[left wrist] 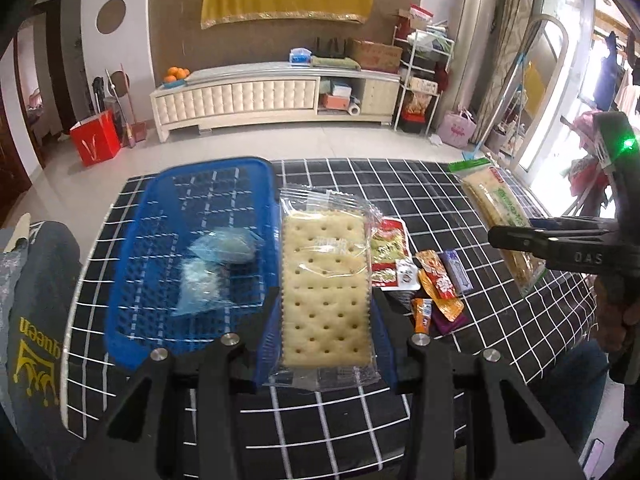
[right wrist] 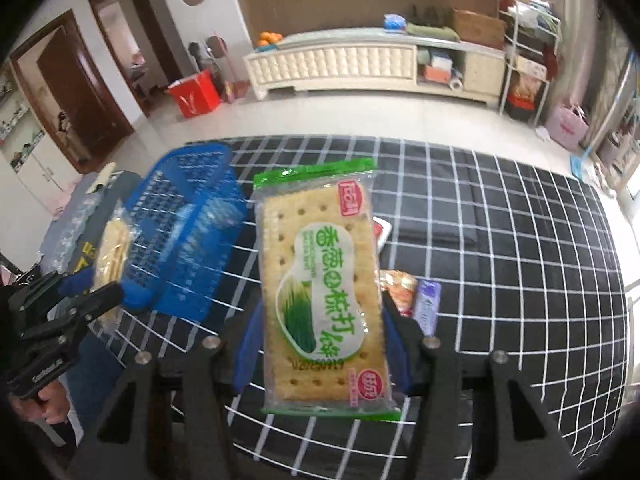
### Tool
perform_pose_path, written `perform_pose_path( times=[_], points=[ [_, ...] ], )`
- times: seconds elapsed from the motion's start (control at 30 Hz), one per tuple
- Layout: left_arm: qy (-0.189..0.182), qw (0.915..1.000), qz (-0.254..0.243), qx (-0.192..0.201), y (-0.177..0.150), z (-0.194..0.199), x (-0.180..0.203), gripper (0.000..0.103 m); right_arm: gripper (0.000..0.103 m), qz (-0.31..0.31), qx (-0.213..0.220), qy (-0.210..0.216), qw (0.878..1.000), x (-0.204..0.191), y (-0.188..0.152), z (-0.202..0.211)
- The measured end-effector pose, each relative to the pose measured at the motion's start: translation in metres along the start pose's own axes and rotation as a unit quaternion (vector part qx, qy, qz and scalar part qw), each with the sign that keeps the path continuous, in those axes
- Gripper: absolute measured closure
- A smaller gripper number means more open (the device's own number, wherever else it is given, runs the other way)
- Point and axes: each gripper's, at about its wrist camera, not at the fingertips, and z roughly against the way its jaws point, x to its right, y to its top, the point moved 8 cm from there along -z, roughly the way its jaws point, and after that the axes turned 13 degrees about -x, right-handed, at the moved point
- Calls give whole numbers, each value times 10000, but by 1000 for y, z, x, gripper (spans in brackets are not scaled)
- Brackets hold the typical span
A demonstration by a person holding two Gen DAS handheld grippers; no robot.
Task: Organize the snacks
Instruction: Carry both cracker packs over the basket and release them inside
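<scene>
Left gripper [left wrist: 325, 308]: clamped on clear-wrapped cracker pack [left wrist: 325, 280], beside blue basket [left wrist: 192, 248]. Right gripper [right wrist: 320, 320]: clamped on green-label cracker pack [right wrist: 322, 288], above checked tablecloth [right wrist: 500, 240]. Small snacks [left wrist: 432, 284] loose on cloth.

Glossy clear-plastic cracker wrapper [left wrist: 325, 280], probably

Green-labelled cracker packet [right wrist: 324, 292] reading 香葱苏打饼, "queen" upside down on dark cloth [left wrist: 38, 344], "OAS" on right tongs [left wrist: 520, 236]

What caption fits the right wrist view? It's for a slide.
Right tool holding a green-labelled cracker pack above the checked tablecloth, blue basket alongside.
</scene>
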Motion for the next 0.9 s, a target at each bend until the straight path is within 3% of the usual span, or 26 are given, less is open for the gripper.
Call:
perform_pose_path(
  times=[0.37,0.9],
  points=[
    [227,9994,189,187,10,32,-65,63,44,483,186,292,9982,-71,30,11],
    [-12,9971,745,-157,0,6,-131,63,44,964,-278,553,9934,-163,54,-42]
  ],
)
